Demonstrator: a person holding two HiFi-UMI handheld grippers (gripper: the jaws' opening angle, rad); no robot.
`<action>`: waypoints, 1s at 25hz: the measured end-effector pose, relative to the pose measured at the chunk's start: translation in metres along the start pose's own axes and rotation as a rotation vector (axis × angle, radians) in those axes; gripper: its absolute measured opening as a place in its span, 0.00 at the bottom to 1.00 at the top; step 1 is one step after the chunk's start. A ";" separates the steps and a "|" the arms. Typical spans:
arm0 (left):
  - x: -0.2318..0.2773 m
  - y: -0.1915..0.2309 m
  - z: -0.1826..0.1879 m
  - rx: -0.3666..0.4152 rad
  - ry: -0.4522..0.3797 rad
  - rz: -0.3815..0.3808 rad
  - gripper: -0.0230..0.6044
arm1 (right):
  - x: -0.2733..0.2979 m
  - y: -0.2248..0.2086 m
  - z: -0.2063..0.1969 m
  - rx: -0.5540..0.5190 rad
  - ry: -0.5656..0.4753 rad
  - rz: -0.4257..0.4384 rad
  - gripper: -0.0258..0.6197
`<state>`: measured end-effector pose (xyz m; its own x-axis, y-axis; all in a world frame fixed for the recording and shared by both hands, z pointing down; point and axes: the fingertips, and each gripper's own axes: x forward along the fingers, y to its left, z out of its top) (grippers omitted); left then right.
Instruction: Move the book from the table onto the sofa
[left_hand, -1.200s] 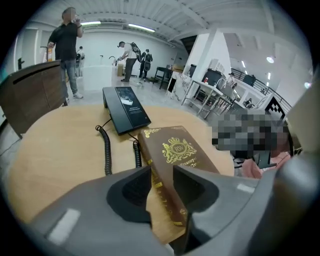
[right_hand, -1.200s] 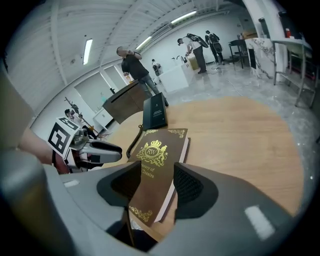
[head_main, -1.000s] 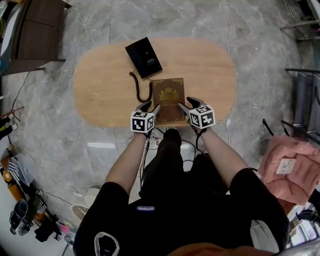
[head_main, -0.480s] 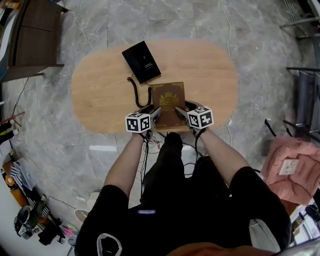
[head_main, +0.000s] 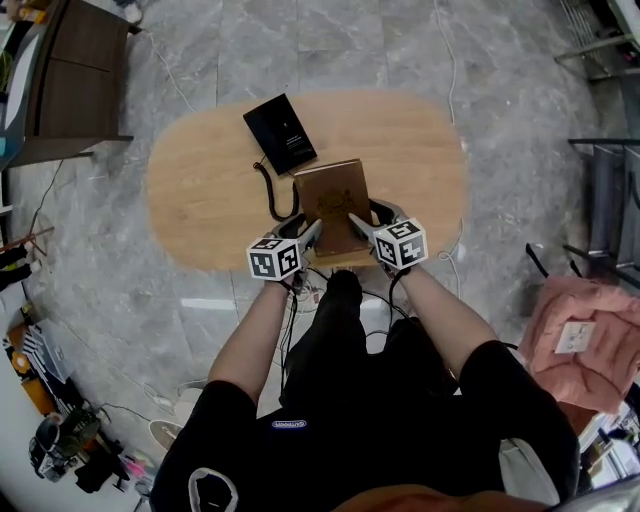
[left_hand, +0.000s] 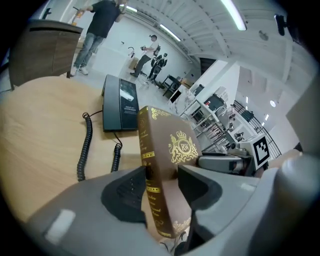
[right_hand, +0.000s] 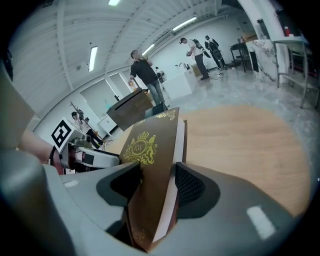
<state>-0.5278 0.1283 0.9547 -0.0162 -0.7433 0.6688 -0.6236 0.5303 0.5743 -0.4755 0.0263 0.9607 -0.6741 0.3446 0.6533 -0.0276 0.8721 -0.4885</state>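
Note:
A brown book with a gold crest is tilted up off the oval wooden table, its near end raised. My left gripper is shut on its spine side; in the left gripper view the spine stands between the pads of that gripper. My right gripper is shut on the page-edge side. In the right gripper view the book sits clamped in my right gripper, whose jaws have just been closing a little on it.
A black desk phone with a coiled cord lies on the table just beyond the book. A dark cabinet stands far left, a pink cloth lies on the floor right, and cables trail under the table.
The book lay flat on the table with a gripper at each near corner; now both grippers have risen and its near end is lifted and tilted up.

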 end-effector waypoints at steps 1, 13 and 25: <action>-0.004 -0.004 0.006 0.006 -0.013 0.001 0.36 | -0.005 0.003 0.007 -0.010 -0.013 0.001 0.42; -0.082 -0.099 0.089 0.092 -0.169 -0.016 0.36 | -0.104 0.050 0.104 -0.115 -0.160 0.004 0.42; -0.163 -0.252 0.182 0.262 -0.343 -0.093 0.36 | -0.267 0.090 0.211 -0.239 -0.373 -0.055 0.42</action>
<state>-0.5096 0.0415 0.6150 -0.1820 -0.8987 0.3990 -0.8112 0.3666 0.4556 -0.4538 -0.0601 0.6205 -0.8978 0.1848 0.3998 0.0708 0.9565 -0.2831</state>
